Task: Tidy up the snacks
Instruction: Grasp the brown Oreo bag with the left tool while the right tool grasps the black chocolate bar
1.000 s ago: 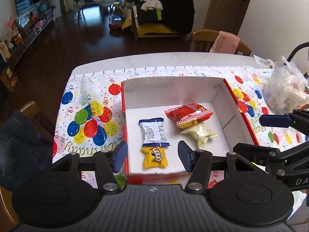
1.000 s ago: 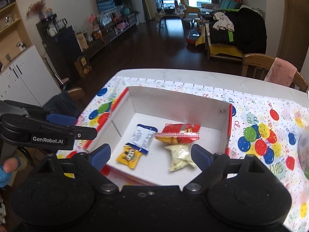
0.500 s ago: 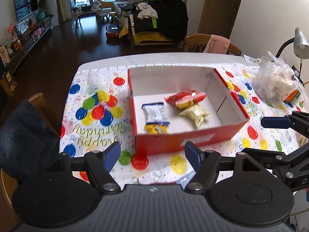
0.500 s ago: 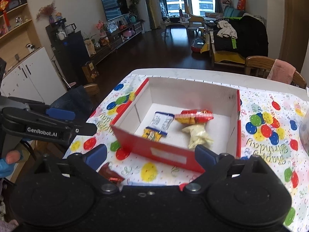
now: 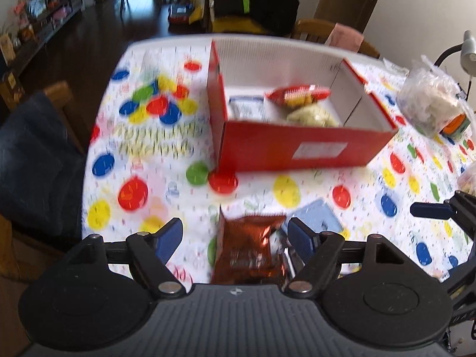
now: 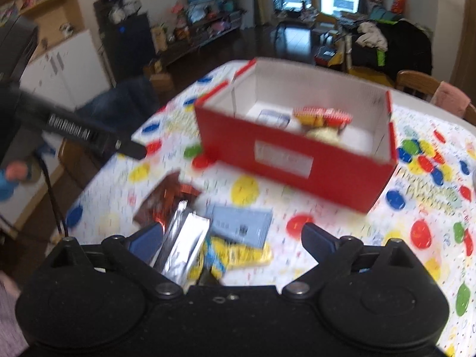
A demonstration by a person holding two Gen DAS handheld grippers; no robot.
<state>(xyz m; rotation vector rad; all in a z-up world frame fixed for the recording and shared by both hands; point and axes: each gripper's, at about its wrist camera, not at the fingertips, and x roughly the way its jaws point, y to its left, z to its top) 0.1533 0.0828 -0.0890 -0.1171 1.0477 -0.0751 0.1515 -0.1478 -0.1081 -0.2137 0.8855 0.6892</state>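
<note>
A red cardboard box (image 5: 297, 148) with a white inside stands on the balloon-print tablecloth (image 5: 142, 154). It holds a red packet (image 5: 297, 95), a pale packet (image 5: 312, 117) and a blue-white packet (image 5: 247, 108). In front of the box lie loose snacks: a brown foil packet (image 5: 247, 247), a blue-grey packet (image 6: 241, 223), a silver packet (image 6: 184, 244) and a yellow packet (image 6: 238, 255). My left gripper (image 5: 235, 238) hangs over the brown packet, its jaws opening and not pressing on it. My right gripper (image 6: 232, 239) is open wide above the silver and yellow packets.
A clear plastic bag (image 5: 428, 104) of snacks sits at the table's right, by a lamp (image 5: 467, 50). A chair draped with dark jeans (image 5: 32, 163) stands at the left edge. Another chair with a pink cloth (image 5: 342, 35) is behind the table. The box (image 6: 282, 160) blocks the table's middle.
Both grippers have drawn back from above the box and sunk toward the near table. The loose packets have come into view under them. The left jaws have widened.
</note>
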